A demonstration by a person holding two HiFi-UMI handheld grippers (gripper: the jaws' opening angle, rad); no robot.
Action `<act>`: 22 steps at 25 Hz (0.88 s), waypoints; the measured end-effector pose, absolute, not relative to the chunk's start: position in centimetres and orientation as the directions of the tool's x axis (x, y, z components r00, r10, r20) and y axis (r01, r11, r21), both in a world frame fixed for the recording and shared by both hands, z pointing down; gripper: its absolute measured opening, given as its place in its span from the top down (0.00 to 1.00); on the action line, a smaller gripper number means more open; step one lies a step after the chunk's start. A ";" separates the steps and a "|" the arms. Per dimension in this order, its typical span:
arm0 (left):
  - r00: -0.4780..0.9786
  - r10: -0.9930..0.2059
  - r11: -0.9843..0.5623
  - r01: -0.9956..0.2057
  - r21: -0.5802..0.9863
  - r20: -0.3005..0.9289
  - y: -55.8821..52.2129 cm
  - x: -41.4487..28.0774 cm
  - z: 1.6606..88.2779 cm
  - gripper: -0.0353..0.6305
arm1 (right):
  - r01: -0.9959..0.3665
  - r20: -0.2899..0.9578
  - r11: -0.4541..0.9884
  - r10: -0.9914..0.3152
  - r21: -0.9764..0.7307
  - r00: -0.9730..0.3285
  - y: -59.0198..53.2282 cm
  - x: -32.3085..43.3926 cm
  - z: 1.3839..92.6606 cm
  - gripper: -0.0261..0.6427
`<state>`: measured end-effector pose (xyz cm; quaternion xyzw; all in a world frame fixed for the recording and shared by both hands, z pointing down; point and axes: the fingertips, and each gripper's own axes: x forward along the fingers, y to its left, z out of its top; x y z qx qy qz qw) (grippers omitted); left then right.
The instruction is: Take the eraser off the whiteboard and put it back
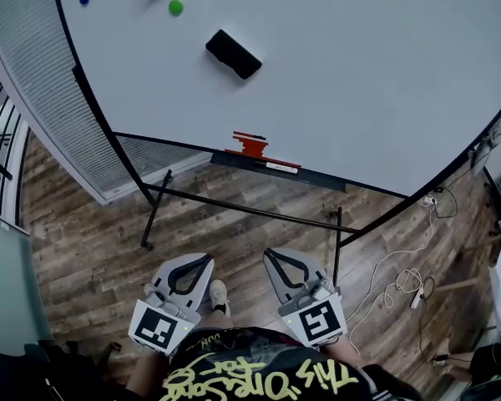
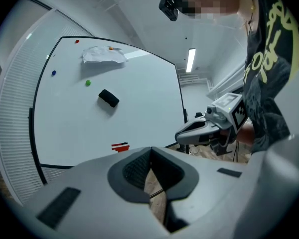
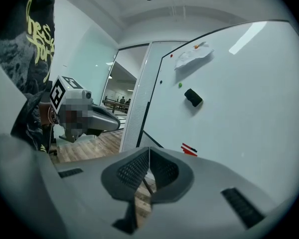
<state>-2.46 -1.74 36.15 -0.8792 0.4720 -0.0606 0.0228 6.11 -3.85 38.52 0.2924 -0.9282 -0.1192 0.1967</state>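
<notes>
The tray [image 1: 317,180] on the whiteboard [image 1: 367,82] holds red pieces [image 1: 252,146] and what may be a marker [image 1: 281,168]. The eraser [image 1: 234,54], a black oblong block, sits tilted on the board, well ahead of and above both claws. The left gripper [image 1: 204,260] and right gripper [image 1: 270,253] have their jaws pressed together, empty.

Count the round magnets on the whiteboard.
4. Green magnet up-left of the eraser; blue magnet near the whiteboard's left edge; red magnet at its top-left corner; orange magnet on the paper sheet, which may hide more.
</notes>
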 end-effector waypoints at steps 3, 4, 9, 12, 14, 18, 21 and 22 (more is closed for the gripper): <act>0.549 -0.831 -0.556 -0.827 -0.088 0.089 -3.0 -3.3 36.0 0.94 | -0.505 0.292 0.793 -0.600 0.339 -0.745 -5.3 5.6 38.2 0.94; 0.551 -0.830 -0.557 -0.825 -0.089 0.091 -3.4 -3.7 35.9 0.94 | -0.508 0.292 0.790 -0.604 0.342 -0.741 -5.8 5.5 38.1 0.94; 0.551 -0.829 -0.559 -0.824 -0.098 0.093 -5.5 -5.1 35.6 0.94 | -0.516 0.292 0.780 -0.616 0.354 -0.731 -8.0 4.4 37.5 0.94; 0.555 -0.826 -0.563 -0.820 -0.102 0.097 -6.8 -5.9 35.5 0.94 | -0.518 0.289 0.776 -0.620 0.359 -0.729 -9.3 3.5 37.1 0.94; 0.559 -0.824 -0.566 -0.818 -0.104 0.095 -7.7 -6.5 35.2 0.94 | -0.523 0.283 0.774 -0.623 0.355 -0.729 -10.0 2.9 36.9 0.94; 0.565 -0.821 -0.571 -0.814 -0.108 0.088 -9.6 -7.2 34.8 0.94 | -0.531 0.281 0.770 -0.629 0.353 -0.725 -11.6 2.1 36.8 0.94; 0.565 -0.821 -0.571 -0.815 -0.103 0.081 -10.6 -7.7 34.4 0.94 | -0.534 0.282 0.768 -0.632 0.354 -0.722 -12.5 1.7 36.7 0.94; 0.567 -0.820 -0.572 -0.813 -0.105 0.081 -10.8 -7.9 34.4 0.94 | -0.537 0.279 0.766 -0.634 0.354 -0.721 -12.8 1.5 36.6 0.94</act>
